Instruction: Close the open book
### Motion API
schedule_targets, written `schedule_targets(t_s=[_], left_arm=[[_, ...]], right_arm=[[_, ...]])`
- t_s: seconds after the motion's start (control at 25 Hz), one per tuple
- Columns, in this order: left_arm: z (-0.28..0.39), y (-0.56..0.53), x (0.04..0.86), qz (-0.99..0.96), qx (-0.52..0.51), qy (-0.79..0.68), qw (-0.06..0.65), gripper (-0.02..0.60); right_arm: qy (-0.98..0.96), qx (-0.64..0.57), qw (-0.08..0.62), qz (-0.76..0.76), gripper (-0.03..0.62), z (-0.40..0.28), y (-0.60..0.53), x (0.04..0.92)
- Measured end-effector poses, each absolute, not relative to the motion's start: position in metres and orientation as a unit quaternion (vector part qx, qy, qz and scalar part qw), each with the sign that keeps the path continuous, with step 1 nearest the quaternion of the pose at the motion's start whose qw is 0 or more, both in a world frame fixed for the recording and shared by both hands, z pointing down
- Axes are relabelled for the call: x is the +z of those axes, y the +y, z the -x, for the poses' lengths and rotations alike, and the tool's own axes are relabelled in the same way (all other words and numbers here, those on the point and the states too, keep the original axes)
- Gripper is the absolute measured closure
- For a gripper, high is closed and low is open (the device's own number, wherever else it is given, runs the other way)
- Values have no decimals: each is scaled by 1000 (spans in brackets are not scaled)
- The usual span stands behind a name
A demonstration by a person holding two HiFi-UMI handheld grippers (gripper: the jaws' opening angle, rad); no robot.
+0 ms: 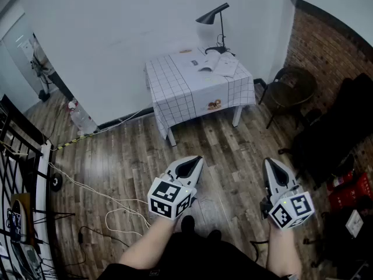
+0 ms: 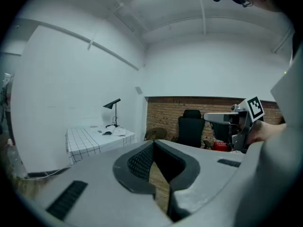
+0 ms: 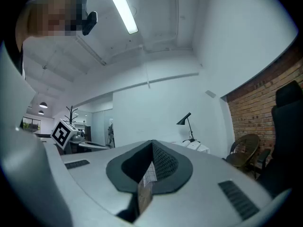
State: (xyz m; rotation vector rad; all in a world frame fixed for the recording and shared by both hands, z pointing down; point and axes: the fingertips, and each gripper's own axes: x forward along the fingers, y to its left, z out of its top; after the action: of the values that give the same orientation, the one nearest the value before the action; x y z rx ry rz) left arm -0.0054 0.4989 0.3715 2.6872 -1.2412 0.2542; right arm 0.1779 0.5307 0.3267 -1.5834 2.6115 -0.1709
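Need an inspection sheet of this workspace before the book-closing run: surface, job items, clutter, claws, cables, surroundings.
Surface: table with checked cloth, against the white wall, far from both claws.
Job's things: open book lying on the table's far side, pages open.
Clutter: white papers beside the book; desk lamp behind it.
Grippers: left claw and right claw both shut, empty, held over the floor.
Cables: white cable looped on the wood floor at left.
Surroundings: round chair and brick wall at right of the table.
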Motion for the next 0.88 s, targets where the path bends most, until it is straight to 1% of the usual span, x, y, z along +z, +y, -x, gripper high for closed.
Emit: schedule_targets(t_s=[0.28,0.6,0.88], left_arm=[[12,505,376,-899,86,-420,90,571],[20,512,376,-888,78,-445,88,571],[15,513,381,-884,83,-450,95,571]], right_arm=[[848,-54,38,526,592,-182,536,329],[846,-56,37,530,592,-207,551,334],[856,-52,33,513,592,-204,551,337]])
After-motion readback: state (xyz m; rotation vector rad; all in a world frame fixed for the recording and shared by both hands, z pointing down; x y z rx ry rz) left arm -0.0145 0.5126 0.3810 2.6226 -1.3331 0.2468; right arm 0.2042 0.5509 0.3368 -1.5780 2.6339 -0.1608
